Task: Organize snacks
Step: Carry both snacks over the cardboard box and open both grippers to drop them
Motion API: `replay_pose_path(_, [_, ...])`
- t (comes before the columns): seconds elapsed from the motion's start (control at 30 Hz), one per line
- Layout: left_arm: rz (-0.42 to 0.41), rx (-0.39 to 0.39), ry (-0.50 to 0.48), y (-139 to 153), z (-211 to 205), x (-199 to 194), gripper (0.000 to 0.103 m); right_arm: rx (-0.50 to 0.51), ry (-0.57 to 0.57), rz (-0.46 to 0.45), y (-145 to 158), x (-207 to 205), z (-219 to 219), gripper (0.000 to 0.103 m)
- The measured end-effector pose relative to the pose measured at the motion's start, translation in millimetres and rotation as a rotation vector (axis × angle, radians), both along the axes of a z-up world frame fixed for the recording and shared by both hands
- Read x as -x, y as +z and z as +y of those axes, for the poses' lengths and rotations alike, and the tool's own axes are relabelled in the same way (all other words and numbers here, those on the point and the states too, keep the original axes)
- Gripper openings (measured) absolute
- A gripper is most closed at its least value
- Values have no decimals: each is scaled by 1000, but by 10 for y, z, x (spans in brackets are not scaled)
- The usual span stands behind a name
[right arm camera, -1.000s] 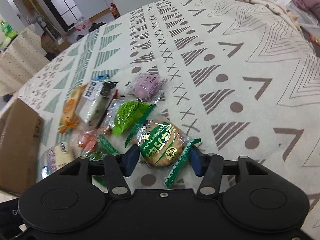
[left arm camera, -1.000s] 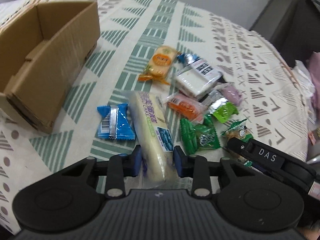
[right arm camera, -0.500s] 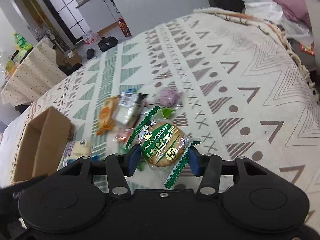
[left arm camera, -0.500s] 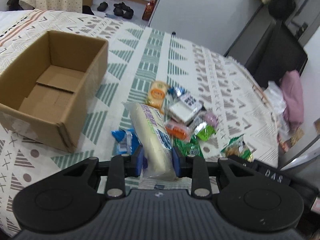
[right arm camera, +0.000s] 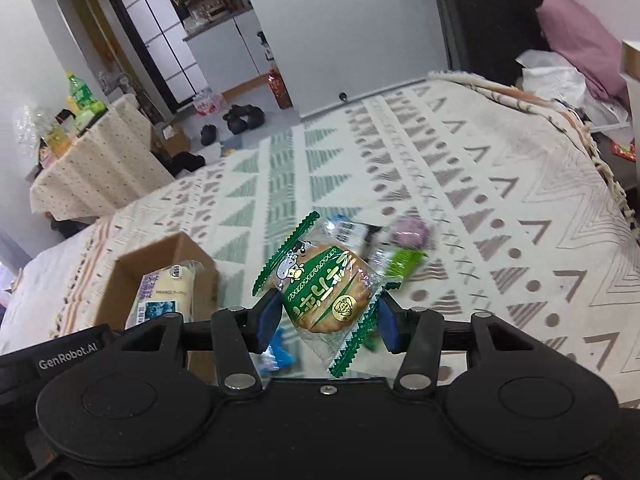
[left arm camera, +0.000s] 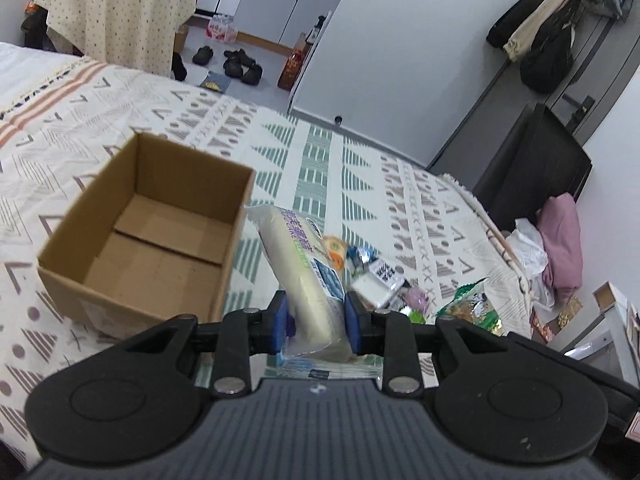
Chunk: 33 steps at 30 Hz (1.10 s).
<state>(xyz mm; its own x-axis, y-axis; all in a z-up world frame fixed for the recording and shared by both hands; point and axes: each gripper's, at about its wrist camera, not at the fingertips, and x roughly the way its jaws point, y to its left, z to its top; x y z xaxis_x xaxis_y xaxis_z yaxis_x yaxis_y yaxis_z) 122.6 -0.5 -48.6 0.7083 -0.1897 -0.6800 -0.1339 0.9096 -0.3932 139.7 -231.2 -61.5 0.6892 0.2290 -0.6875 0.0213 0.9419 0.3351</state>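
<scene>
A patterned bedspread (left arm camera: 340,168) carries an empty box (left arm camera: 152,236) and a heap of snacks (left arm camera: 384,280). The left gripper (left arm camera: 315,322) clamps a cake (left arm camera: 304,268) and the right gripper (right arm camera: 327,322) a cracker (right arm camera: 324,292), both lifted clear, probably bound for the box. Nothing blocks its open top.

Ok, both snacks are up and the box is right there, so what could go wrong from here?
The left hand-held gripper grips the long cake pack only near its lower end, so it may swing or slip out. The right hand-held gripper pinches the cracker by its edges; it might crack. Both hands heading for one box might collide.
</scene>
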Motion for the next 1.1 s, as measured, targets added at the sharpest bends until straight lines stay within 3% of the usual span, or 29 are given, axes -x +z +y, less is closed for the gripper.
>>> replay_pose_path(0.43, [-48,38,60,193,604,56,29,-25,46,-46,190,6,568,49])
replay_pose_path(0.77, [-31,84,165,95,1062,11,29,-52,107,-34,142,-125,1003,49])
replay_pose_path(1.1, [13,152,190,-122,1296,-321,29,-68,156,0,-4,-360,1386,49])
